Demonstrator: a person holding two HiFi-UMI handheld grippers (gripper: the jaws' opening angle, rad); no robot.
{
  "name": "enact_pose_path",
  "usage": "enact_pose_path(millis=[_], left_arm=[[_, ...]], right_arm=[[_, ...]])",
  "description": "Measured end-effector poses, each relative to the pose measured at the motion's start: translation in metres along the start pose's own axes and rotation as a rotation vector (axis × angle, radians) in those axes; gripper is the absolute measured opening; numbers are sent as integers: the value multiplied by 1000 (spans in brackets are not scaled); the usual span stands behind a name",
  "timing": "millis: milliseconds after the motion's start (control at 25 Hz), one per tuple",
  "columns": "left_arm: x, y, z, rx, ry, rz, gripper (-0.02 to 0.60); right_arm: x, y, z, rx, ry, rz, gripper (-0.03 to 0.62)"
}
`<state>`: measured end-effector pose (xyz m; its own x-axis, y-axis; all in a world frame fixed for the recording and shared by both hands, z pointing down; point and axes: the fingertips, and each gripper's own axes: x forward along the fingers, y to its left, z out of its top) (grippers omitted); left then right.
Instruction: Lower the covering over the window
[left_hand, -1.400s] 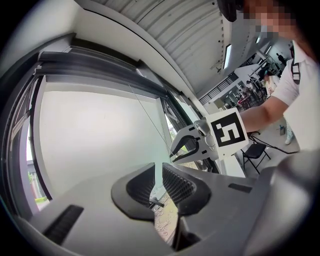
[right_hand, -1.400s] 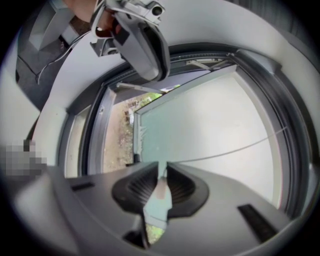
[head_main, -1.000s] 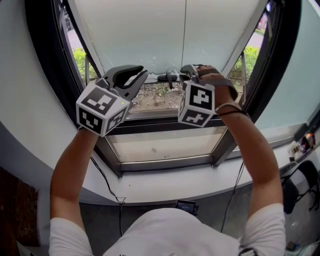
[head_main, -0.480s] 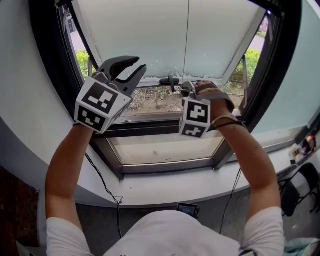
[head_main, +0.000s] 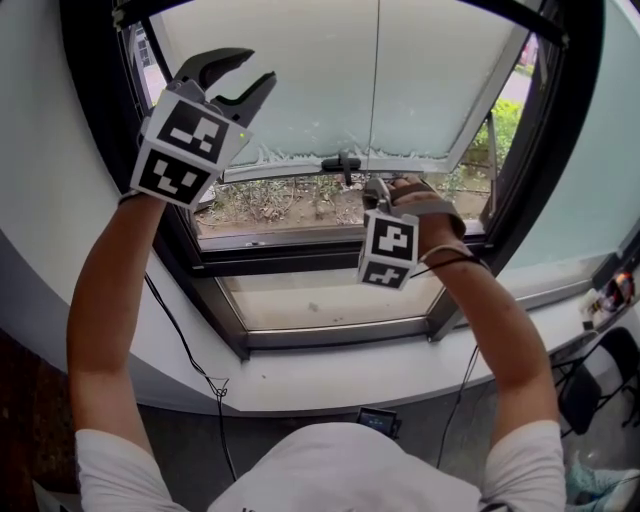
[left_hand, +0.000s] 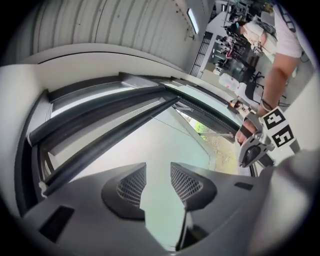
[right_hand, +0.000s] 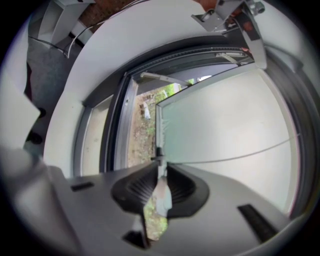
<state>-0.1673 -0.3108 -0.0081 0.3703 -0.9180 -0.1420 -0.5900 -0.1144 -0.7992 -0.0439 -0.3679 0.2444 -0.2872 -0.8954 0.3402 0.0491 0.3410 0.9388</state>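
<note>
1. While the right gripper (head_main: 376, 187) is pinching the bottom edge (head_main: 290, 164) of the pale covering (head_main: 330, 80), the lowering step appears to be under way. The covering is hanging over the upper part of the window, and the garden ground (head_main: 290, 200) is showing through the strip beneath it.
2. The left gripper (head_main: 238, 76) is hovering high by the covering's left side. Its jaws have just been opening and are standing apart with nothing between them.
3. The next move is likely calling for a steady downward pull toward the lower frame bar (head_main: 320, 260), keeping the edge level. The free gripper may be needing a hold further left along that edge.
4. The right gripper view is showing the pads squeezed on the thin edge, which its marker cube (head_main: 390, 250) is partly hiding in the head view. The left gripper view is showing its own empty gap and is also catching the right gripper from the side.
</note>
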Motion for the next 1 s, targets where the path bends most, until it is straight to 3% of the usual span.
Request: enact_pose_path(millis=[440,680,1000], left_arm=[[21,49,10,259,96,100,229],[38,49,-4,385,172,94,250],[51,43,-18,465,222,71,258]], right_arm=[[5,40,-5,-17,13,73,58],[7,56,-7,-9,8,106,58],[12,73,-5,4,-6,135,58]])
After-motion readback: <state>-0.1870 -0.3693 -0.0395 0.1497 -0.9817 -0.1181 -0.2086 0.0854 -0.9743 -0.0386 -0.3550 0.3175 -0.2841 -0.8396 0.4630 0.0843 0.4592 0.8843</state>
